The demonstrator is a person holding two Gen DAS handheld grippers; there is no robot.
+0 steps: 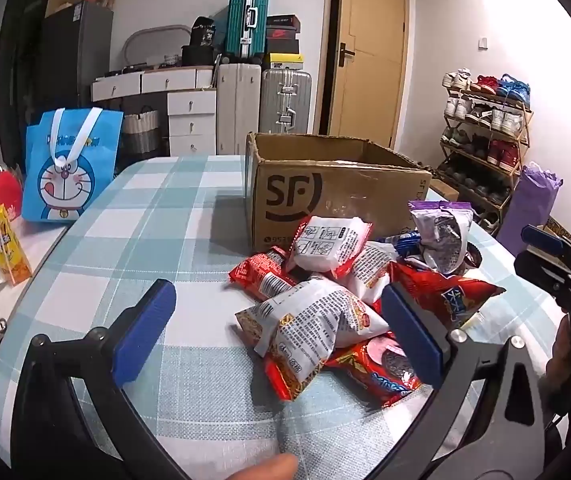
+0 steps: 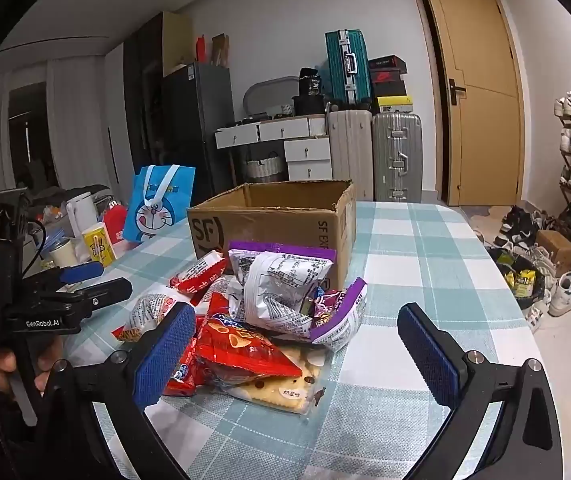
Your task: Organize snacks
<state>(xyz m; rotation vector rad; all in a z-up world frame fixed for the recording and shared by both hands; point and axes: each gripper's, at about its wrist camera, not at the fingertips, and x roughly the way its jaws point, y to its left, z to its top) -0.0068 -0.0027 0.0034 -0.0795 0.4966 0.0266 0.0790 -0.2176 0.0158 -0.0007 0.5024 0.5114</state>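
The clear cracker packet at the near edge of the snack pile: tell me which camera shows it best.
The right wrist view. There the clear cracker packet lies in plain sight at the front of the pile, between the open right gripper's fingers. In the left wrist view I cannot pick it out; red and white packets cover that side.

left gripper (image 1: 281, 324) wide open, blue-padded fingers (image 1: 147, 328) spread far apart, nothing pressed between them; a fingertip of the holding hand (image 1: 269, 468) shows at bottom edge. right gripper (image 2: 301, 348) also wide open, angled downward, fingers (image 2: 165, 356) apart, nothing gripped. left hand (image 2: 13, 360) wraps its black handle
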